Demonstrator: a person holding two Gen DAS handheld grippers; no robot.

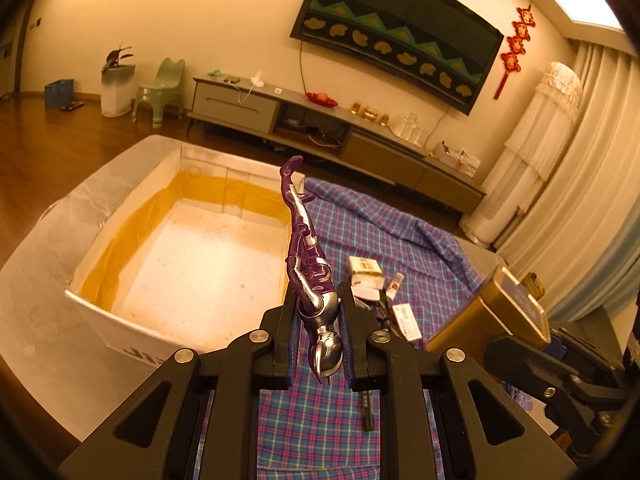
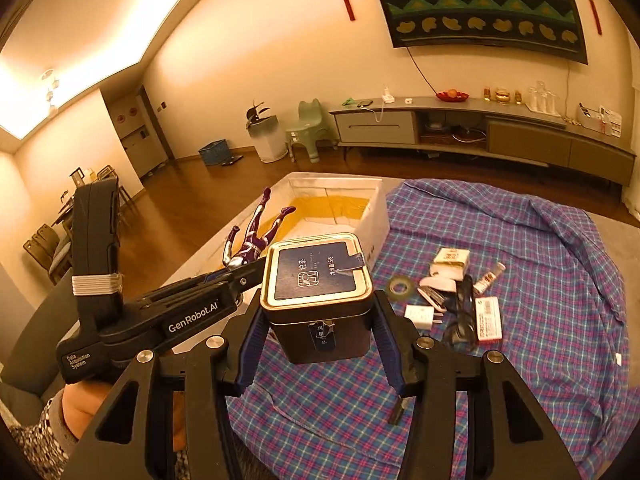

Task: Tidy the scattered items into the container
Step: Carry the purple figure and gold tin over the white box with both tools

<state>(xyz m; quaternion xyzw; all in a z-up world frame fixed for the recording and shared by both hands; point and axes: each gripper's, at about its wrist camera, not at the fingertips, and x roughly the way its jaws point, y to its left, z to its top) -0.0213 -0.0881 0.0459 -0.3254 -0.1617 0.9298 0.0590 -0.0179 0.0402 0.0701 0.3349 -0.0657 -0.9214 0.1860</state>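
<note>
Reading across the left gripper's black plastic body are the white words "GenRobot.AI" and, nearer its handle, "Data Acquisition System". The right gripper is clamped on a square tea tin, a gold metal box with rounded corners and a dark blue lid label printed in white Chinese characters too small to make out; a small blue tag hangs on its dark front face. In the left wrist view the left gripper has its blue-padded jaws clenched on the chest and head of a glossy purple and silver action figure, legs pointing away over the near right corner of the white foam box. That rectangular container has thick rough walls, a yellow band along its lower inner sides and a pale floor with nothing visible in it; black lettering on its front wall is cut off. Beside it a blue and pink plaid cloth lies rumpled, carrying the scattered items: a small cream carton, a roll of tape, a white plug adapter, a stapler, a small vial, a red and white labelled box bearing a barcode, and a dark tangle I cannot identify.
</note>
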